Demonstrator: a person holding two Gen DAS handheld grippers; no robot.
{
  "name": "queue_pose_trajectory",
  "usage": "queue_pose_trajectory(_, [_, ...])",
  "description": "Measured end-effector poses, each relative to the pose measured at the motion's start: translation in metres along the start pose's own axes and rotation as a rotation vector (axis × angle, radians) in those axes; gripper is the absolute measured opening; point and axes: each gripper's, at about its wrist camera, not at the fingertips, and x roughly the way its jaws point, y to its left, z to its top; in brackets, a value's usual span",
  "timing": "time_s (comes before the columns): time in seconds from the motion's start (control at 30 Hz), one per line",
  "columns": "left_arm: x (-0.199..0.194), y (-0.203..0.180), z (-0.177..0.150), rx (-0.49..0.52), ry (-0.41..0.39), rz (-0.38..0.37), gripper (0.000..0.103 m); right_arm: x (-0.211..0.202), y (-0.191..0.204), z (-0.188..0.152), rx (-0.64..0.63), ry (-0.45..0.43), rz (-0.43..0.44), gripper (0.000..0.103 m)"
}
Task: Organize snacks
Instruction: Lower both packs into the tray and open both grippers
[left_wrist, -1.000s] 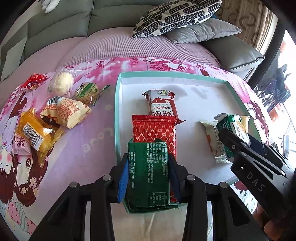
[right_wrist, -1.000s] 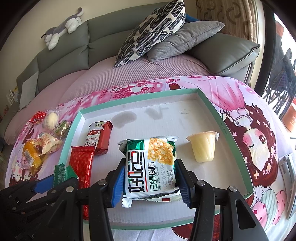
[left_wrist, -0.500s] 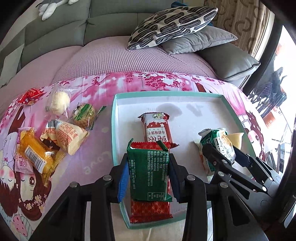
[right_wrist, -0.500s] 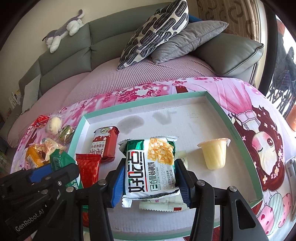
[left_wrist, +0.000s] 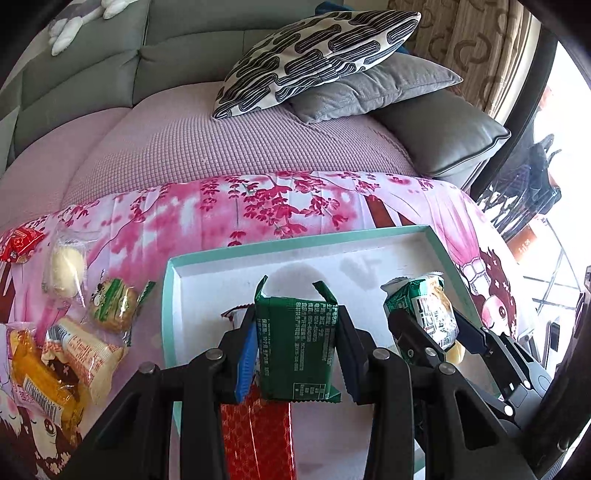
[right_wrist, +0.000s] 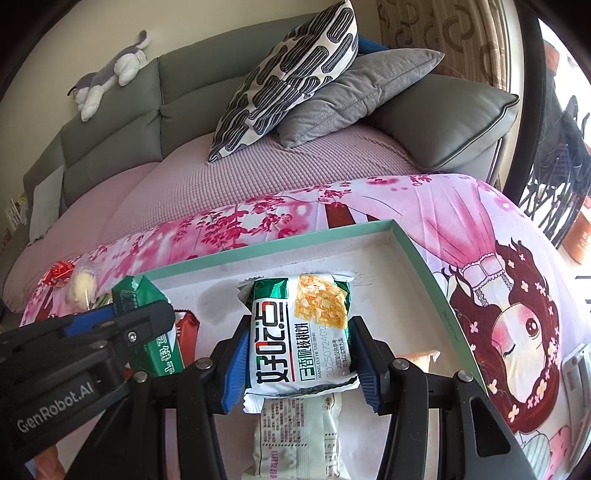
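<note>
Left hand-held gripper (left_wrist: 297, 347): you have it clamped on the green packet (left_wrist: 295, 350), long axis pointing away.
Right hand-held gripper (right_wrist: 297, 354): clamped on the walnut-cake packet (right_wrist: 301, 332).
Tray (left_wrist: 295, 242): directly below both packets; red packet (left_wrist: 258, 439) lies under yours.

Room and obstacles around the teal tray (right_wrist: 417, 254)

Bare white floor is lying open across the tray's far half and far right corner. Nearer, a red packet (left_wrist: 258, 435) and a pale packet (right_wrist: 295, 439) are taking up the floor, with loose snacks (left_wrist: 74, 343) crowding the cloth left of the tray; both loaded grippers are hanging side by side over its near part.
</note>
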Motion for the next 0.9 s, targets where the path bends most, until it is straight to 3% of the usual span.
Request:
queue_pose_trajectory(0.27, [0.032,-0.002,0.017,-0.003,0.044,-0.016,0.041,0.020,-0.006,0.009,0.005,0.021,-0.025,0.054])
queue_pose_trajectory(0.5, [0.038,-0.002,0.025,-0.015,0.046,-0.014,0.043,0.026,-0.006,0.011,0.001,0.033,-0.047,0.054])
queue_pose_trajectory(0.63, [0.033,0.002,0.025,-0.030,0.038,-0.011,0.057,0.021,-0.005,0.014,-0.008,0.024,-0.050,0.055])
queue_pose_trajectory(0.9, [0.012,0.014,0.019,-0.064,0.009,0.024,0.072,0.013,-0.003,0.010,-0.037,0.063,-0.111,0.070])
